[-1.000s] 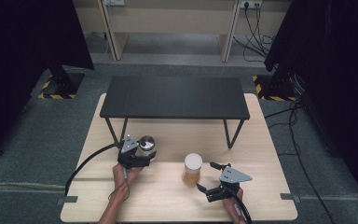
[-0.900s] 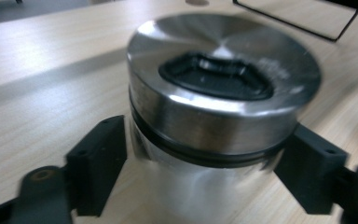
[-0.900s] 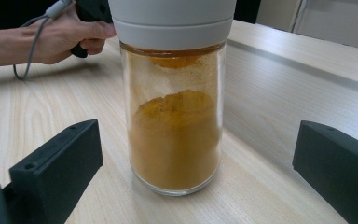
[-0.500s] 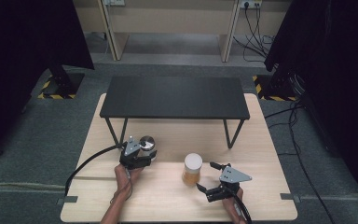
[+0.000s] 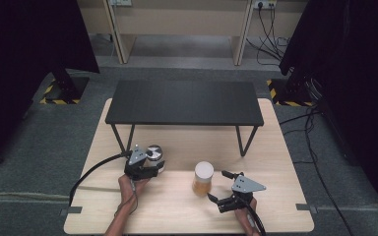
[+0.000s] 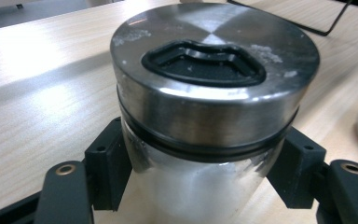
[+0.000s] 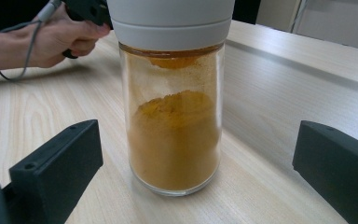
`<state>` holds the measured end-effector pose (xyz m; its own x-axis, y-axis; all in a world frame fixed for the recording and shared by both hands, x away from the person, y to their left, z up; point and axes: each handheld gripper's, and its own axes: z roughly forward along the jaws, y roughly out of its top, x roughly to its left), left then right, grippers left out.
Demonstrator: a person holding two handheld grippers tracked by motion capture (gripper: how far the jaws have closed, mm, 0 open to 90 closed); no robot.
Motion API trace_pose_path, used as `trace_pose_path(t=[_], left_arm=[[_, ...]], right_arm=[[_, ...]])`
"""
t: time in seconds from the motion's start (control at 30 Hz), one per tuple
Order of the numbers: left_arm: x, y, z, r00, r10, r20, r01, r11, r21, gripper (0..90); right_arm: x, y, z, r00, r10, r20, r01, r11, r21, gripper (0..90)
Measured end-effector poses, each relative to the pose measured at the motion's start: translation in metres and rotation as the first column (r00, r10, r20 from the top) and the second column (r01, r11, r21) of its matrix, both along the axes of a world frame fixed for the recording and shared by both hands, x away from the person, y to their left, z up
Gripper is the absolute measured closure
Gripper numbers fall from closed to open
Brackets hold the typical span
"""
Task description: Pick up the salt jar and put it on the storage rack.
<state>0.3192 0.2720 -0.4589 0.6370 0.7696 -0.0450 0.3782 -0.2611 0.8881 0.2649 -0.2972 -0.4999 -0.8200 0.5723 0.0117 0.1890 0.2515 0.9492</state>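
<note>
Left tongs point(image 6: 200, 186) clamp the steel-lidded jar point(image 6: 209, 112).

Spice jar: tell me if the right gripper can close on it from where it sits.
Probably yes. The right gripper is open, its jaws wide on either side of the spice jar, not touching it, with bare table around it.
</note>
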Motion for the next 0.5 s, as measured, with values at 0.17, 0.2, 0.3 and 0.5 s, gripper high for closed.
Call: trace_pose_path(t=[0.17, 0.2, 0.3, 0.5], left_arm=[[-0.009, 0.004, 0.020, 0.9994, -0.034, 0.008, 0.034, 0.9991, 0.026, 31.4], [-0.009, 0.004, 0.020, 0.9994, -0.034, 0.008, 0.034, 0.9991, 0.026, 31.4], [-0.015, 0.010, 0.035, 0.9985, -0.055, 0.008, 0.055, 0.9985, -0.005, 31.5], [-0.022, 0.017, 0.059, 0.9978, -0.065, 0.009, 0.066, 0.9966, -0.051, 31.4]], right_arm=[[0.000, 0.000, 0.000, 1.0000, 0.000, 0.000, 0.000, 1.000, 0.000, 1.5], [0.000, 0.000, 0.000, 1.0000, 0.000, 0.000, 0.000, 1.000, 0.000, 1.5], [0.000, 0.000, 0.000, 1.0000, 0.001, -0.001, -0.001, 1.000, -0.001, 1.5], [0.000, 0.000, 0.000, 1.0000, -0.001, 0.000, 0.001, 1.000, 0.000, 1.5]])
